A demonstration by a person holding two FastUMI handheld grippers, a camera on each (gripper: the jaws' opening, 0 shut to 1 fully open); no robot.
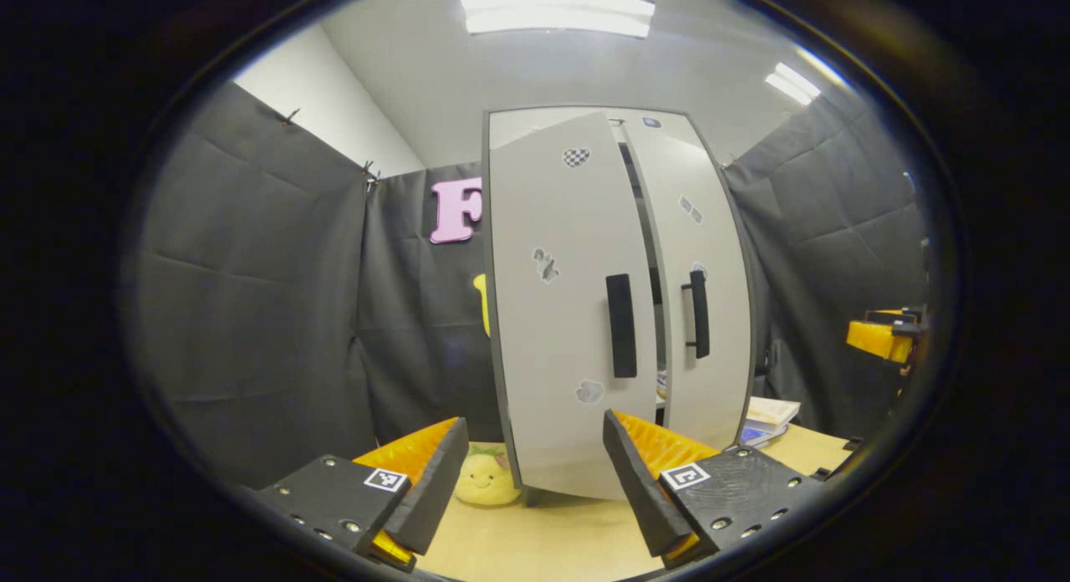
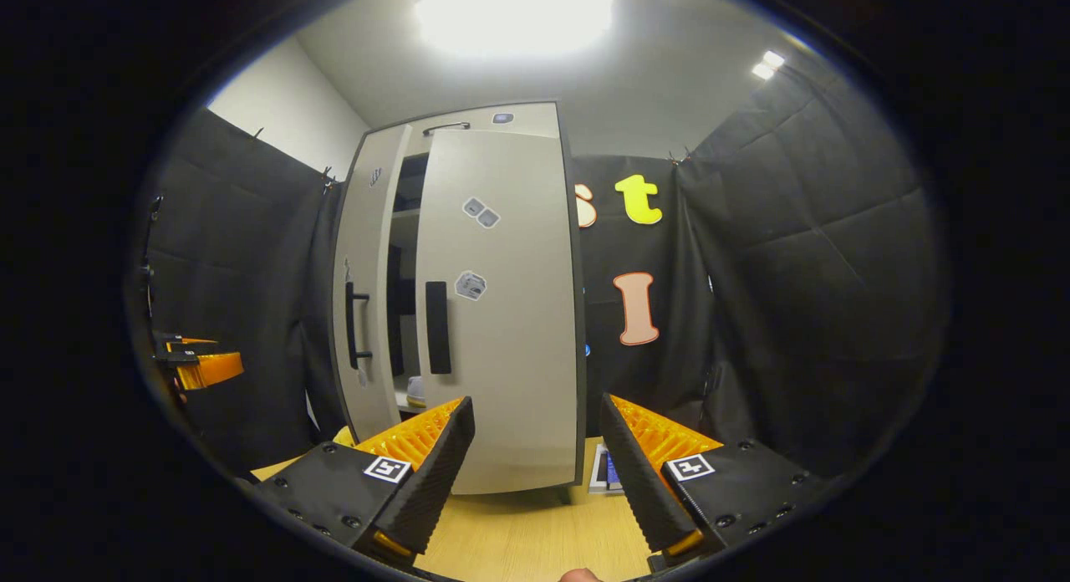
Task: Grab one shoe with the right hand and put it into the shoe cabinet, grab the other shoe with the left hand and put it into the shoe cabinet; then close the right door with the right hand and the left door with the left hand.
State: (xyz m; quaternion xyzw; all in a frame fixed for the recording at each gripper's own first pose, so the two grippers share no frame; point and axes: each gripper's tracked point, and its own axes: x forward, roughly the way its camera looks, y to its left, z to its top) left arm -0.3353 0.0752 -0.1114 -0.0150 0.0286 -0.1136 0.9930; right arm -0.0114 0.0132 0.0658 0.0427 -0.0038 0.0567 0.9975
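The pale grey shoe cabinet stands on the wooden table with both doors partly ajar and a narrow dark gap between them. In the left gripper view my left gripper (image 1: pixel 535 421) is open and empty, just in front of the left door (image 1: pixel 560 314), with its black handle (image 1: pixel 620 324) above the fingers. In the right gripper view my right gripper (image 2: pixel 536 402) is open and empty before the right door (image 2: pixel 501 314). A bit of a light shoe (image 2: pixel 415 391) shows low in the gap, inside the cabinet. The right gripper (image 1: pixel 882 338) hangs at the far right; the left gripper (image 2: pixel 201 366) at the far left.
A yellow plush toy (image 1: pixel 487 478) sits on the table (image 1: pixel 543 540) by the cabinet's left corner. Stacked books (image 1: pixel 769 420) lie to the cabinet's right, and a flat device (image 2: pixel 607 470) lies there too. Black cloth walls close in on both sides.
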